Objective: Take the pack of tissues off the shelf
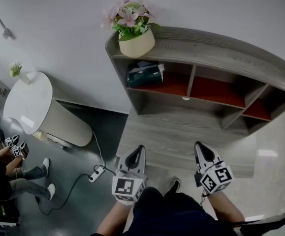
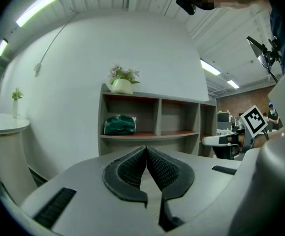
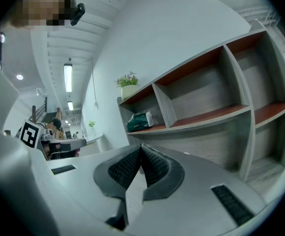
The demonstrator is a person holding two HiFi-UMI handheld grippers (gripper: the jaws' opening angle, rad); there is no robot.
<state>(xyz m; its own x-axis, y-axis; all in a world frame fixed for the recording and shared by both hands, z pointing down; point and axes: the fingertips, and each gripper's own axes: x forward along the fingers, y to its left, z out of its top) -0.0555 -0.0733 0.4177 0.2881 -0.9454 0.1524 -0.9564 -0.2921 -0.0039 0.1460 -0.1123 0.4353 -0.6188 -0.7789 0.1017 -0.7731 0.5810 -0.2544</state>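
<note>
White wall (image 1: 73,43) and dark grey floor (image 1: 100,127); against the wall, grey shelf (image 1: 216,48) with red-lined compartments. Beside it, round white table (image 1: 29,102). On the shelf top, flower pot (image 1: 136,42). In the leftmost compartment, green pack of tissues (image 1: 144,74). Well short of it, left gripper (image 1: 138,150) and right gripper (image 1: 200,147), jaws pressed together, empty. At the left edge, seated person (image 1: 7,178), cut off.
</note>
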